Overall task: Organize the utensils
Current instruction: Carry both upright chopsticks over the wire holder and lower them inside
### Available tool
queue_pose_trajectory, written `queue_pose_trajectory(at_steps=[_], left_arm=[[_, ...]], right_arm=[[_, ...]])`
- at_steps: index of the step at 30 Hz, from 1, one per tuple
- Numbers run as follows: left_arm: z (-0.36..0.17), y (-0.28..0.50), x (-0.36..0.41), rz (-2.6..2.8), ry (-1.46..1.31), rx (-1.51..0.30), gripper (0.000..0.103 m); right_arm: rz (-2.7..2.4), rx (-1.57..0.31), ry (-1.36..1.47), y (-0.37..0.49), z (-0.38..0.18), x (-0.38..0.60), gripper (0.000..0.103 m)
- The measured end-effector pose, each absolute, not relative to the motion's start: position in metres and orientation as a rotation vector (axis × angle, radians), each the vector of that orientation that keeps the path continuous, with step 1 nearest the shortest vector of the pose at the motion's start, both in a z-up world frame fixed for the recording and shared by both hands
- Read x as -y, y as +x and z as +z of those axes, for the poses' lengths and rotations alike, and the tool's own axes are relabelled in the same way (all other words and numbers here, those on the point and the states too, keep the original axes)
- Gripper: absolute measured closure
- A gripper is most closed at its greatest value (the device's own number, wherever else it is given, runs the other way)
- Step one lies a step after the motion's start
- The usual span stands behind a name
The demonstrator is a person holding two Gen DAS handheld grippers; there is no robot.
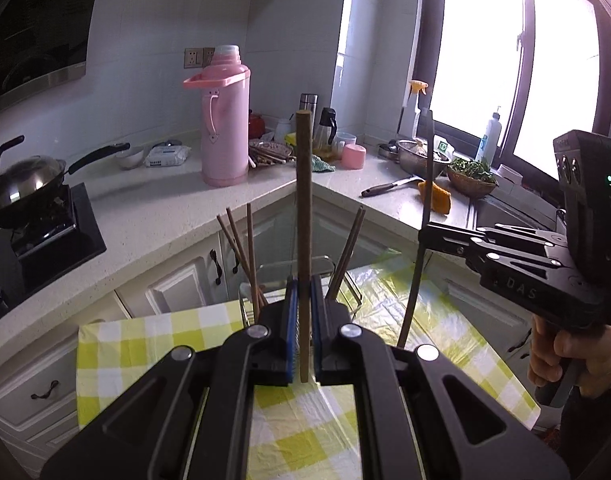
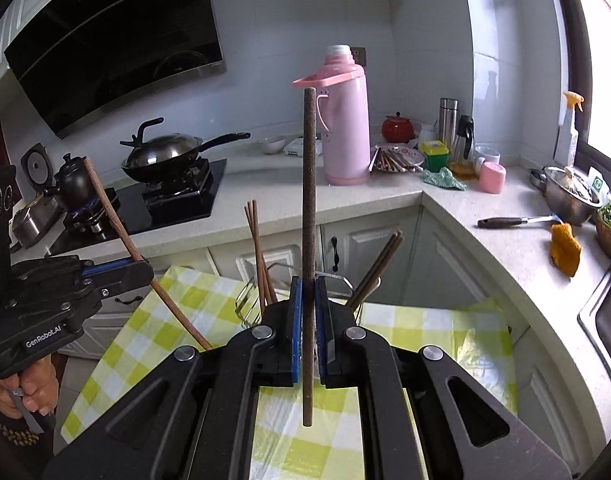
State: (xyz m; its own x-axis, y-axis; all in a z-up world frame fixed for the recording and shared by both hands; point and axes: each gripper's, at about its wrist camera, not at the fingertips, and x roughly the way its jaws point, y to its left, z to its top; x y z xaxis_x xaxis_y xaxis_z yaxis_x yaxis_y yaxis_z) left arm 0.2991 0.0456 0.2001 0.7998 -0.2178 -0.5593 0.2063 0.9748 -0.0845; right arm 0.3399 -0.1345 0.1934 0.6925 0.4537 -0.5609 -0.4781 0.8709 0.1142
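Chopsticks are being sorted into the rack (image 2: pixel 297 276) on the checked cloth (image 1: pixel 153 336). Left gripper (image 1: pixel 303 300) is pinching one chopstick (image 1: pixel 304 216) upright above the rack; right gripper (image 2: pixel 308 304) is likewise pinching a second chopstick (image 2: pixel 308 208), just right of it. Several sticks (image 2: pixel 257 248) are already leaning in the rack's left side and a few more (image 2: pixel 375 268) in its right. Judging from this, both held sticks are waiting for a slot, and a further bundle (image 2: pixel 393 159) is lying on a counter plate beyond the rack.
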Motion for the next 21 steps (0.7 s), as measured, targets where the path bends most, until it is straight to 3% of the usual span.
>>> queue_pose_trajectory(at_steps=[8, 21], left_arm=[[0.226, 0.337, -0.041, -0.224, -0.011, -0.582, 0.097], [0.208, 0.392, -0.043, -0.203, -0.024, -0.61, 0.097]], right_arm=[[0.523, -0.575, -0.021, 0.382, 0.21, 0.124, 0.096], [0.506, -0.586, -0.006, 0.43, 0.184, 0.116, 0.096]])
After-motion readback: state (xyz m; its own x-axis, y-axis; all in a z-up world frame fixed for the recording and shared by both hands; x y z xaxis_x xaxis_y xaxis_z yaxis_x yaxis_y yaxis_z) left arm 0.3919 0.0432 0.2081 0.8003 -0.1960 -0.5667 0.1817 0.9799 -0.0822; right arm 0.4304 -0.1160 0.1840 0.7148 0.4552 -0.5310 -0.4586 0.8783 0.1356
